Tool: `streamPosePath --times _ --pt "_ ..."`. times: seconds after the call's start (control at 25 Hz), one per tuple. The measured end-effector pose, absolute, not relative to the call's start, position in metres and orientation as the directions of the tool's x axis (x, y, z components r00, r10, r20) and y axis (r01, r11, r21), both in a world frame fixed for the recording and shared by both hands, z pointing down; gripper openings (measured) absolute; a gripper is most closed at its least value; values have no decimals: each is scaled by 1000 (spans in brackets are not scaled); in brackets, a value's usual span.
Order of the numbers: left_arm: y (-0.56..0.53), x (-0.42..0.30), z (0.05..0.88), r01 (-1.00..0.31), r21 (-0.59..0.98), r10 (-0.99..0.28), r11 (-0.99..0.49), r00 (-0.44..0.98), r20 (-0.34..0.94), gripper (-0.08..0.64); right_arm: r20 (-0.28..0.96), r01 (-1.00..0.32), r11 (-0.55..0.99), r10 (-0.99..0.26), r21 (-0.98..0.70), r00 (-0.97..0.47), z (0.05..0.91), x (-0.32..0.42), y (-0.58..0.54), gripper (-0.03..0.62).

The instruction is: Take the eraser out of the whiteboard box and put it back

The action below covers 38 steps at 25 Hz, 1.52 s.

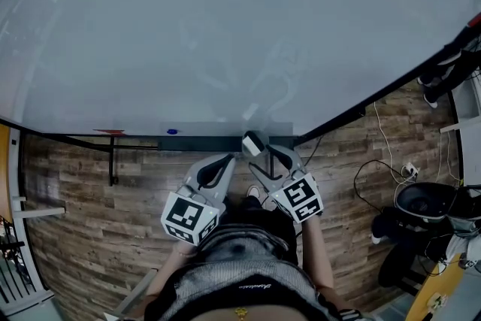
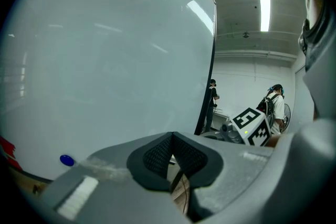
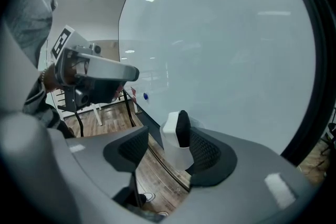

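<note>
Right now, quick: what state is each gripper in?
Left gripper: shut, holding nothing.
Right gripper: open; eraser stands between its jaws, not clamped.

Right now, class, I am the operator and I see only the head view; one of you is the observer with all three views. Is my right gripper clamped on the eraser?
Observer: No. The right gripper view shows the right gripper open. The eraser stands upright between the jaws, and the pad on that view's left is clear of it.
Operator: And what is my left gripper doing?
Observer: The left gripper view shows the left gripper shut, with its tips together and nothing between them.
</note>
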<state>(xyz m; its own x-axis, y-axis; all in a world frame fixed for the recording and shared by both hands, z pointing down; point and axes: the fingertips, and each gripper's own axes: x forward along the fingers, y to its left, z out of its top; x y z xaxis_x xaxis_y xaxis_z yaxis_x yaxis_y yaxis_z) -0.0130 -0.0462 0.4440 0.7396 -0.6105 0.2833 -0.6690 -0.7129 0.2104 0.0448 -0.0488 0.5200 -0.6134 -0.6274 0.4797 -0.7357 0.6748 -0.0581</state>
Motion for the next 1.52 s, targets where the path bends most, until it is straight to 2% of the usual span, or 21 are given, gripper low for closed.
streamPosePath --times 0.08,0.64,0.92,1.24,1.52 --pt "-44 -13 446 -667 212 -607 -714 741 287 2 463 -743 666 -641 -61 -612 515 44 -47 238" --pt "-37 -4 446 -649 209 -591 -731 756 280 2 358 -781 622 -717 -60 -598 481 42 -43 44" --pt "-40 0 420 -633 172 -596 -754 771 226 2 258 -774 632 -744 -29 -617 436 30 -43 2" --pt "-40 3 387 -636 108 -617 -764 770 162 2 141 -766 643 -759 8 -636 385 22 -40 2" --pt "-40 1 362 -658 113 -650 -744 753 100 2 74 -769 639 -768 27 -636 357 19 -38 2"
